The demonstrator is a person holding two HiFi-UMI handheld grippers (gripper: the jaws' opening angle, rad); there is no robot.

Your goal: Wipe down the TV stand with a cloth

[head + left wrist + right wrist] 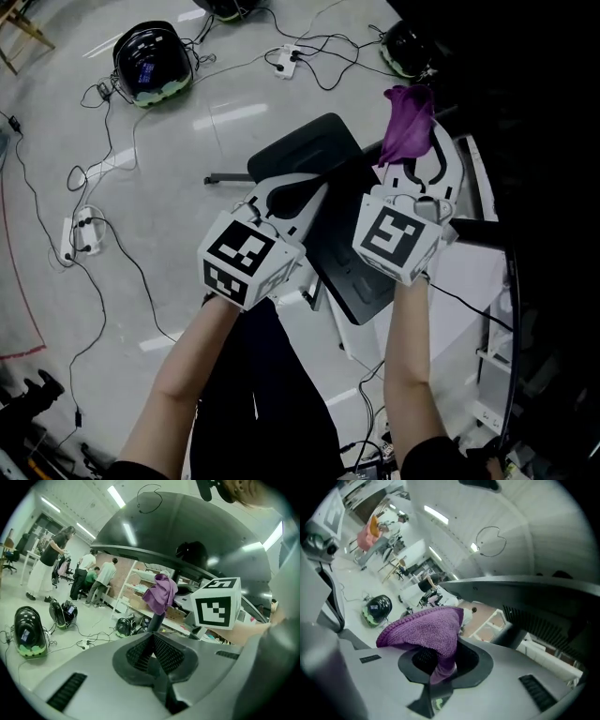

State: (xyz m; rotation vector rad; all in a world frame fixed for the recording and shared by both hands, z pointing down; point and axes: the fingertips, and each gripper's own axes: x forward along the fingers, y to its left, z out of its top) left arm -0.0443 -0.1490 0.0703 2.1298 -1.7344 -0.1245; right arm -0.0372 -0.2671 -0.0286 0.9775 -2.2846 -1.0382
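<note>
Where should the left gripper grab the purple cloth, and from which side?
Probably the loose bunch of the cloth that flops out past the right gripper, which is shut on its lower fold. Come from the left: the bunch hangs over to that side, and the left gripper, shut and empty, faces it. It would have to open first.

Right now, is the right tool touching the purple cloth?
Touching. The right gripper view shows the purple cloth pinched between the closed jaws of the right tool.
</note>
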